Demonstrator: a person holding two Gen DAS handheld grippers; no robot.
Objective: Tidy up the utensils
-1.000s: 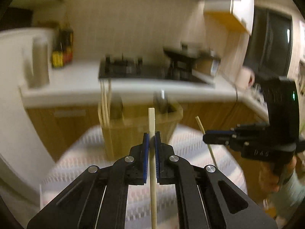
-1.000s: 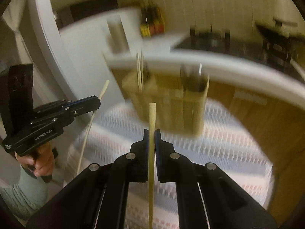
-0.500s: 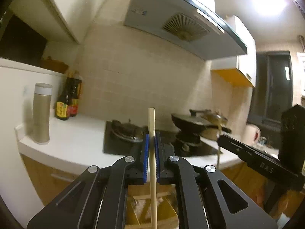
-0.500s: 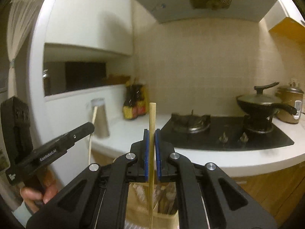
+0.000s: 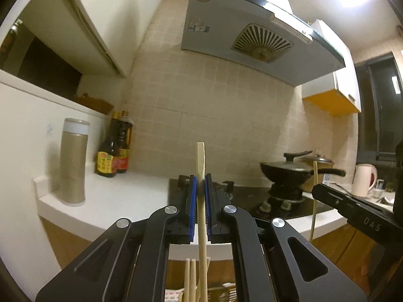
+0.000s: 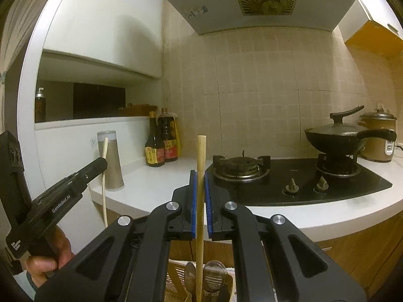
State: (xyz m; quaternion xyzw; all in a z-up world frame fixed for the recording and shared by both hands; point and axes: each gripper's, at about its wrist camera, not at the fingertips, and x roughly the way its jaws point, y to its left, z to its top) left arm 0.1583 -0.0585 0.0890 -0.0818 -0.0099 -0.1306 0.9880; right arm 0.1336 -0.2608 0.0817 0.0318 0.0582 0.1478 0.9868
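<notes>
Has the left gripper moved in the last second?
Yes. The left gripper has tilted up: a second ago the wooden holder sat ahead of it, and now the stove and hood fill its view.

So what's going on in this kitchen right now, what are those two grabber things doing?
A person is sorting utensils with a handheld claw in each hand. The left claw is shut on one wooden chopstick, held upright. The right claw is shut on another chopstick, also upright. Both hang above a utensil holder at the bottom edge of the views, which already contains chopsticks and spoons. Neither held chopstick has been released yet.
</notes>
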